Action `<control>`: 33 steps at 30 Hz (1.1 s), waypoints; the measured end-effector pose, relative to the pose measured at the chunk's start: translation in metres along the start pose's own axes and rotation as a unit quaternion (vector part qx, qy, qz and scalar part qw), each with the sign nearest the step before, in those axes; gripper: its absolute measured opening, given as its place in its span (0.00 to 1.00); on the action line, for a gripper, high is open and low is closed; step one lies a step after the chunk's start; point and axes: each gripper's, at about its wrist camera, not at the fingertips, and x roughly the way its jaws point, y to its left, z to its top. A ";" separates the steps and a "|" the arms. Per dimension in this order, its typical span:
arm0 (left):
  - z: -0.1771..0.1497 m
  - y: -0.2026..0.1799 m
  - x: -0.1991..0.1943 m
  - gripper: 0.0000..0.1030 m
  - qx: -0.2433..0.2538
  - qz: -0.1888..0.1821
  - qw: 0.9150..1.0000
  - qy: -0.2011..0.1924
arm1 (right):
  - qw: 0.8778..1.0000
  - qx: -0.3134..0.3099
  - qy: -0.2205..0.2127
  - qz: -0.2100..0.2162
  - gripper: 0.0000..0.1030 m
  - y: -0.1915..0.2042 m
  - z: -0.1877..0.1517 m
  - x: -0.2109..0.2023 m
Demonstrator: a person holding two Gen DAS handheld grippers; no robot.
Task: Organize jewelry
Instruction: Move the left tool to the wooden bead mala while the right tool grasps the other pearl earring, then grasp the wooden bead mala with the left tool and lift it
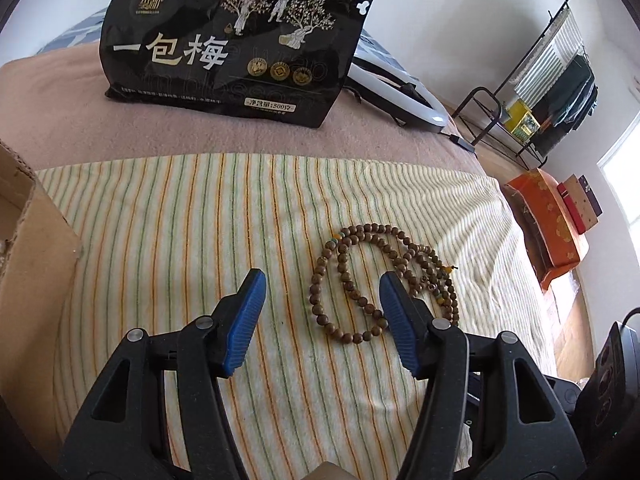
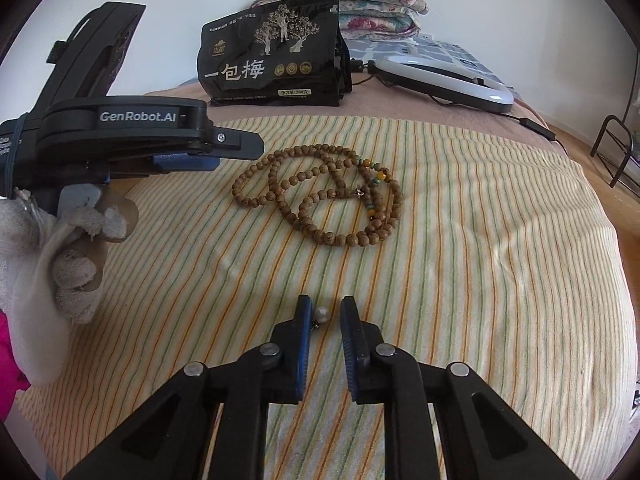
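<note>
Early stage, nothing sorted yet as far as I can see. The long brown wooden bead strand with yellow and teal accent beads (image 2: 320, 196) lies in a loose tangle on the striped cream towel (image 2: 480, 264) spread over the bed, untouched.

Right hand-held gripper (image 2: 326, 312): fingers low on the towel with a narrow gap showing, small white pearl piece with a dark metal fitting (image 2: 322, 313) sitting between them against the left pad; not clamped in this view, not lifted.

Left hand-held gripper (image 1: 322, 280): released, empty, hovering at the near edge of the bead strand, which lies partly between its fingers.

Brown cardboard box (image 1: 28, 248) at left edge is probably the destination; contents hidden. Left: both pieces still need picking and placing.
</note>
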 end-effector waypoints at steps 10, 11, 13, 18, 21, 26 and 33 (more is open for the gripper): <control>0.013 0.013 0.022 0.66 -0.081 -0.058 0.995 0.017 | 1.000 0.017 0.002 -0.008 0.06 -0.022 -0.008 -0.008; 0.013 0.009 0.024 0.69 -0.080 -0.061 0.995 0.019 | 1.000 0.019 0.002 -0.009 0.06 -0.025 -0.009 -0.009; 0.014 -0.002 0.027 0.72 -0.070 -0.063 0.995 0.021 | 1.000 0.024 0.002 -0.011 0.06 -0.029 -0.011 -0.010; 0.006 -0.042 0.035 0.73 -0.001 -0.038 0.999 0.030 | 1.000 0.029 0.000 -0.011 0.06 -0.035 -0.014 -0.013; -0.004 -0.067 0.038 0.73 0.068 0.009 0.997 0.030 | 1.000 0.030 0.000 -0.009 0.06 -0.036 -0.014 -0.014; -0.021 -0.088 0.043 0.73 0.144 0.066 0.987 0.024 | 0.999 0.032 -0.003 -0.006 0.06 -0.037 -0.015 -0.015; -0.029 -0.085 0.044 0.44 0.163 0.095 0.982 0.011 | 1.000 0.021 -0.014 0.003 0.27 -0.033 -0.018 -0.018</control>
